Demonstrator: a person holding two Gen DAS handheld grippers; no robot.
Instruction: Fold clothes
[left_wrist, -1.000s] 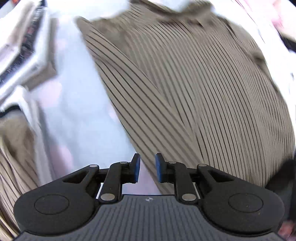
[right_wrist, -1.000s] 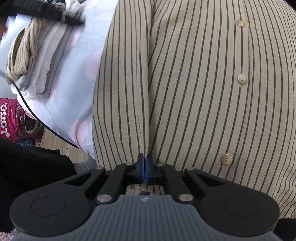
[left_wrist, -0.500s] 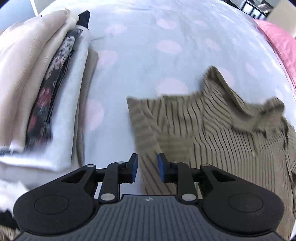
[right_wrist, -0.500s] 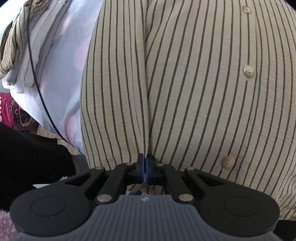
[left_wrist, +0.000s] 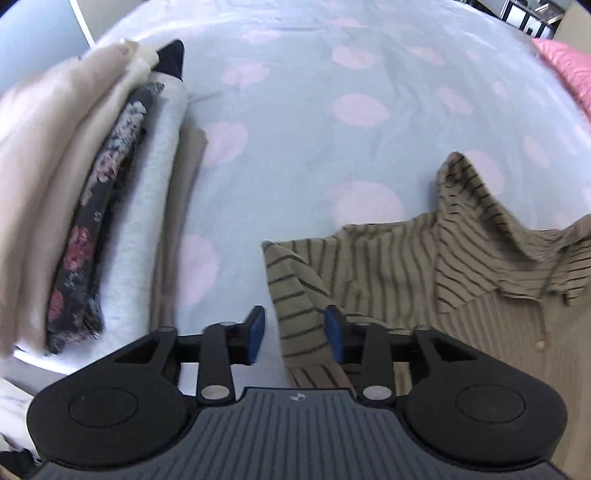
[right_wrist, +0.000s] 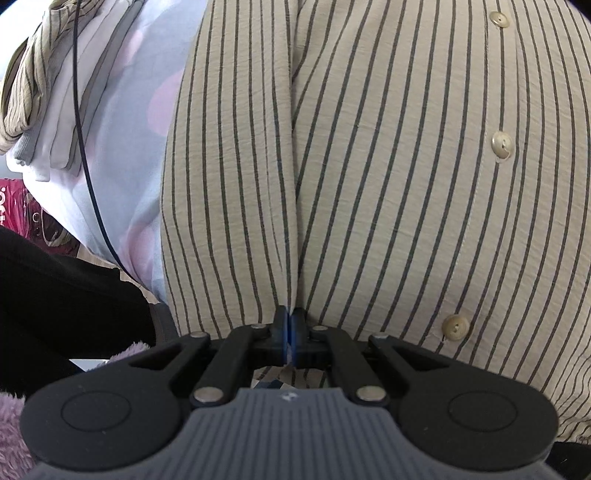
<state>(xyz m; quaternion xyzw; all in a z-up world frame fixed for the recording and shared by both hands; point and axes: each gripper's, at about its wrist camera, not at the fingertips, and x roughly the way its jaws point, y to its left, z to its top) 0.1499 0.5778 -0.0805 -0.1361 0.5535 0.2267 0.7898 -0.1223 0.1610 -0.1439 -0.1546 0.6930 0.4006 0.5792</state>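
My right gripper (right_wrist: 289, 330) pinches a striped shirt (right_wrist: 369, 184) fold between closed fingers; my left gripper (left_wrist: 295, 330) gapes around its sleeve; pink packaging (right_wrist: 14, 210) lettering left, cut off, unreadable.

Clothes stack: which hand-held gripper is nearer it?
Left. The left hand-held gripper is open, just right of the clothes stack. The right hand-held gripper is shut on the shirt, the stack far off.

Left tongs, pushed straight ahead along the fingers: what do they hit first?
Probably the folded corner of the striped shirt, already lying between the open left tongs. Past it is only the dotted bedsheet. Depth is hard to judge in the fisheye view.
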